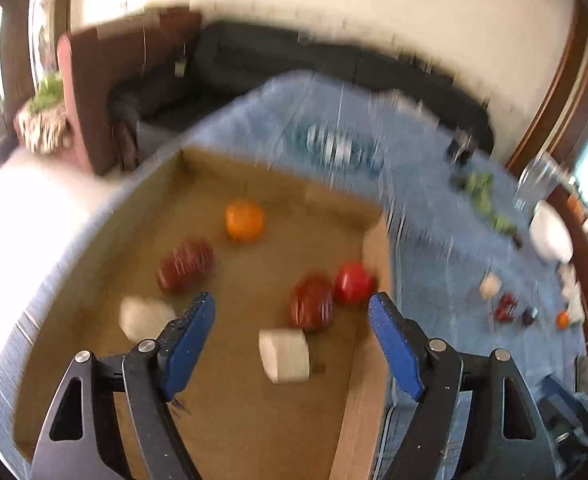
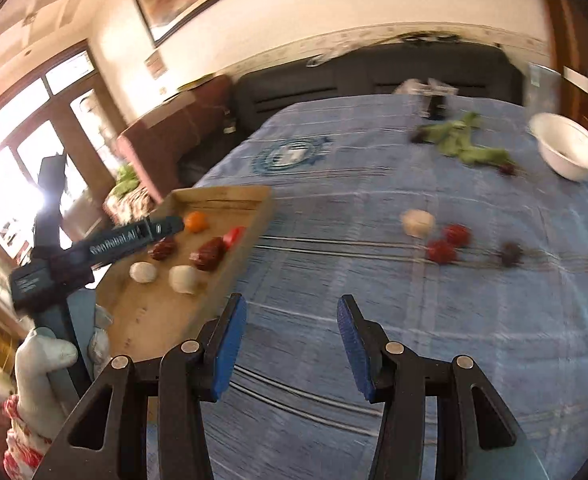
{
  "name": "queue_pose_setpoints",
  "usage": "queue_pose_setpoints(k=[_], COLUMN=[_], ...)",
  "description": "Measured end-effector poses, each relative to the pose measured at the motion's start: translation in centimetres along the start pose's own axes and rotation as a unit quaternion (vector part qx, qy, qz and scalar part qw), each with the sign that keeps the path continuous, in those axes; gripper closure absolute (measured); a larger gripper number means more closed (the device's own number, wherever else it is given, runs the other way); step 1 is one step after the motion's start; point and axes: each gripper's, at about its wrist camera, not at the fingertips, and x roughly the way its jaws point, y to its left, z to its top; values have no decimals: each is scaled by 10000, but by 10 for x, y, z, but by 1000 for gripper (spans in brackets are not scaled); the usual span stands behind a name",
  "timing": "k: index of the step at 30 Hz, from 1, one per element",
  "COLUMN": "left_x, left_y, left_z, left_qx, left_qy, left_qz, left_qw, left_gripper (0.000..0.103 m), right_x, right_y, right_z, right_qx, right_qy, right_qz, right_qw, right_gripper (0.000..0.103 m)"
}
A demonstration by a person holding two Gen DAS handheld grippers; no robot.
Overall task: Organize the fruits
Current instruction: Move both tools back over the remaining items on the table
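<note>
Cardboard tray (image 1: 230, 420) holds blurred orange (image 1: 244, 220), red and pale fruits.

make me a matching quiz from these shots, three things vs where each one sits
Things:
1. orange fruit
2. white bowl
3. left tongs

Places:
A. open above the cardboard tray
B. on the blue cloth near its far right edge
C. inside the tray, toward its far end

Pairs: 1-C, 2-B, 3-A
</note>
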Motion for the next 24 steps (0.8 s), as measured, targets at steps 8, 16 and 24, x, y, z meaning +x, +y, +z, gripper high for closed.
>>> queue_pose_setpoints(k=[8, 16, 24], left_x=[-3, -18, -107], left_y=[-2, 1, -36], left_z=[-10, -13, -16], left_qx=[1, -101, 283], left_qy=[240, -65, -1443], left_qz=[80, 35, -341], left_qw=[9997, 9999, 9885], left_gripper=[24, 24, 24], right_x=[-36, -55, -76], right_y=[-64, -93, -135], right_z=[-15, -38, -44], right_qx=[679, 943, 949], right_qy=[-230, -138, -126], right_qz=[-310, -406, -1013], right_qw=[9969, 9946, 9902], right_gripper=[38, 38, 36])
